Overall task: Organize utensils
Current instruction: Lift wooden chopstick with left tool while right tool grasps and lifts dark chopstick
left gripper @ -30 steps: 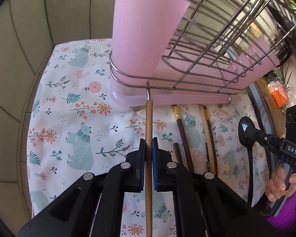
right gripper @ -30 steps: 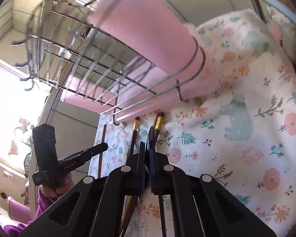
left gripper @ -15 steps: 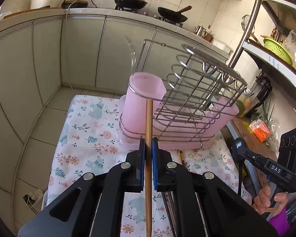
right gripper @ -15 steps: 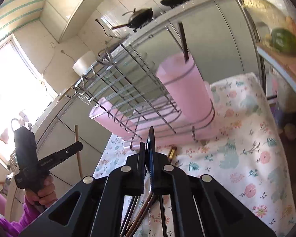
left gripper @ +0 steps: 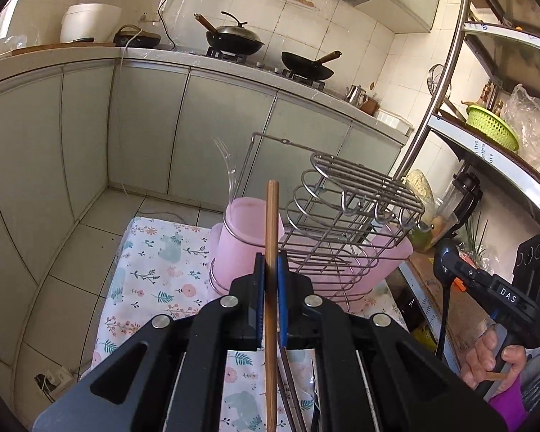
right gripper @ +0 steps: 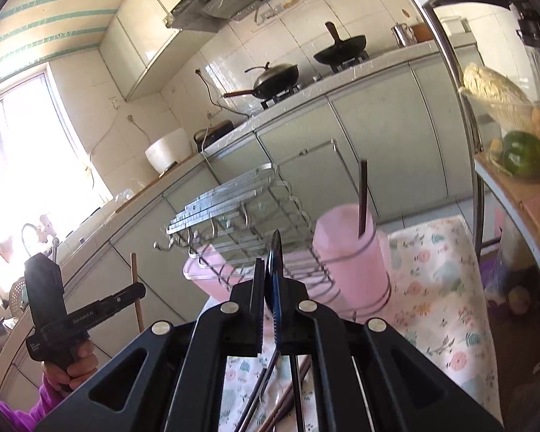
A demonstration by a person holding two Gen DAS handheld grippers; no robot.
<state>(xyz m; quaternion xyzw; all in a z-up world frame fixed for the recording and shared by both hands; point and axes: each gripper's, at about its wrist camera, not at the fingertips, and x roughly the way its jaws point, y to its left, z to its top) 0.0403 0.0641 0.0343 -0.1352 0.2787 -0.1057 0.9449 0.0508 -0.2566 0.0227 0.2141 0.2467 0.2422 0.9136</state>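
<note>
Left gripper (left gripper: 269,280) clamps wooden chopstick (left gripper: 271,216) pointing upright

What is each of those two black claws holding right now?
Left gripper: closed on a light wooden chopstick.
Right gripper: closed on a black spoon.

Left gripper (left gripper: 270,280): raised above the table, fingers closed, with a wooden chopstick (left gripper: 271,252) pinched upright between the blue pads (left gripper: 281,288). Right gripper (right gripper: 269,288): likewise raised, fingers closed on a dark spoon (right gripper: 275,270) held edge-on. Right hand (left gripper: 493,363): wrapped around the handle, seen at the right. Left hand (right gripper: 70,363): gripping its handle at the left, purple sleeve visible.
</note>
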